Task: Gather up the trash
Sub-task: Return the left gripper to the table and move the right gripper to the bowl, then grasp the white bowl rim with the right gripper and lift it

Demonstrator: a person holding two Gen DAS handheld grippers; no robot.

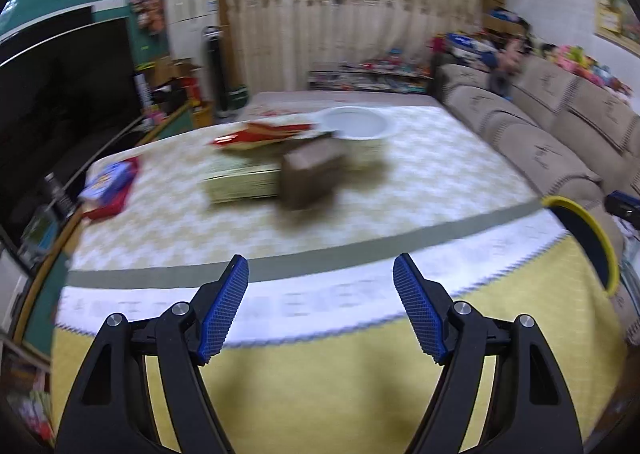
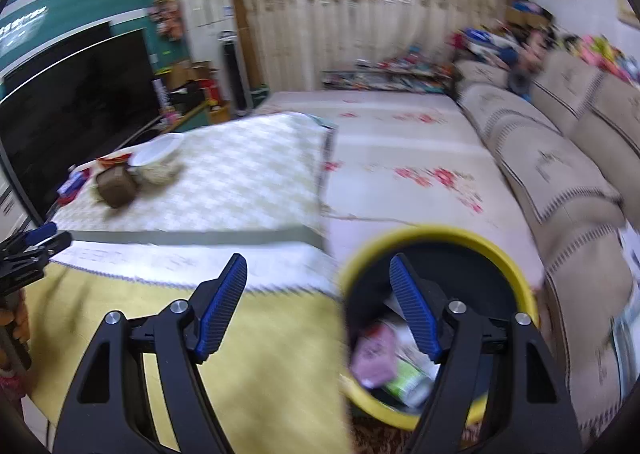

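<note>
Both grippers, left gripper [image 1: 320,306] and right gripper [image 2: 316,304], released and empty; approach brown box [image 1: 310,178] on table [image 1: 420,182] squarely before closing

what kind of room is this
Most likely a home living room: a long beige sofa along one side, a big dark TV screen opposite, closed curtains at the back, and a low cloth-covered table in the middle.

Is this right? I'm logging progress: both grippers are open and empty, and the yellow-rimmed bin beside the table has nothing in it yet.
Not quite. The yellow-rimmed bin already holds trash, as the right wrist view shows. The left gripper and right gripper are indeed open and empty.
</note>
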